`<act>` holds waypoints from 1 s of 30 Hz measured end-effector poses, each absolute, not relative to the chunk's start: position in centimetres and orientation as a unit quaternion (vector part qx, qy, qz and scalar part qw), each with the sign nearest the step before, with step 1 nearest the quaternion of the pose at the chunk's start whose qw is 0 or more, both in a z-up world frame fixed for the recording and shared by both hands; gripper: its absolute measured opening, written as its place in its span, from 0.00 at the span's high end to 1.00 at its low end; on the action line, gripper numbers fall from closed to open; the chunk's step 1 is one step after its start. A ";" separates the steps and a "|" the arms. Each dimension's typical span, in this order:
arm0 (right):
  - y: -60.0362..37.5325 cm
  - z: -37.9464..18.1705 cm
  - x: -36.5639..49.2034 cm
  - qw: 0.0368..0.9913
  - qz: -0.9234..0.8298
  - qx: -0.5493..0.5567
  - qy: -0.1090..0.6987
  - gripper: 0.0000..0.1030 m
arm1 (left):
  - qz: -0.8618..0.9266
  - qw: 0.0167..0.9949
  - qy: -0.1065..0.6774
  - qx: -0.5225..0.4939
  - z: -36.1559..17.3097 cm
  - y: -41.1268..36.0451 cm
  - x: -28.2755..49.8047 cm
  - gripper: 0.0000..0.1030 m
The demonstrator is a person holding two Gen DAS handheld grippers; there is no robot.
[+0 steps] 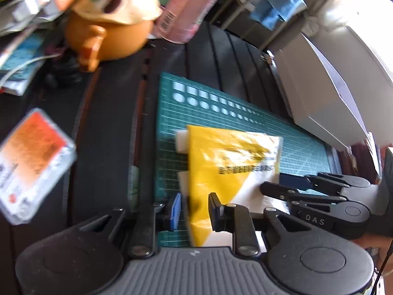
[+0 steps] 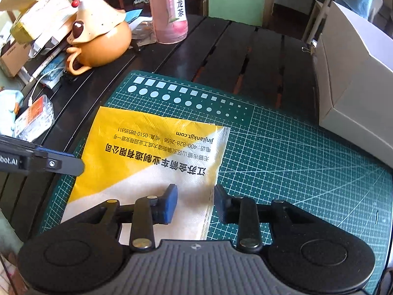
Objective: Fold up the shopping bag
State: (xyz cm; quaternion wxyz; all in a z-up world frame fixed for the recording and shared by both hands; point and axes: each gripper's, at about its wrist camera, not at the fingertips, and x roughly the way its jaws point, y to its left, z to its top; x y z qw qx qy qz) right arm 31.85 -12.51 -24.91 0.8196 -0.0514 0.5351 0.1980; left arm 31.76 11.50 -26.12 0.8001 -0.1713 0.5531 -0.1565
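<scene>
the yellow-and-white shopping bag (image 2: 147, 162) lies folded flat on the green cutting mat (image 2: 282, 172) on the dark bench (image 2: 258, 56). left gripper (image 1: 195, 209) fingers stand partly apart astride the bag's near yellow corner, not pressing it. right gripper (image 2: 195, 202) fingers, partly spread, straddle the bag's stitched edge, released.

My left wrist camera looks steeply down, close over the green cutting mat (image 1: 289, 137). My right wrist view does likewise from the mat's other side. Both share the yellow-and-white shopping bag (image 2: 147, 152).
</scene>
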 end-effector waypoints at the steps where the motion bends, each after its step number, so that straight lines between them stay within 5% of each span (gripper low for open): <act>1: -12.5 -24.9 31.8 0.820 0.197 -0.051 0.535 0.69 | -0.158 0.802 0.552 -0.165 -26.1 11.4 31.8 0.77; 10: -11.8 -24.7 31.5 0.818 0.208 -0.072 0.531 0.78 | -0.146 0.804 0.554 -0.162 -26.2 11.7 31.9 0.89; 17: -11.1 -24.9 31.7 0.816 0.201 -0.093 0.534 0.79 | -0.142 0.824 0.541 -0.091 -25.3 9.9 31.2 0.90; 24: -11.0 -24.8 31.9 0.813 0.198 -0.093 0.539 0.78 | -0.177 0.851 0.451 -0.204 -22.0 12.7 30.5 0.89; 30: -11.7 -24.9 31.8 0.817 0.204 -0.075 0.535 0.78 | -0.177 0.818 0.518 -0.177 -25.4 10.0 32.2 0.91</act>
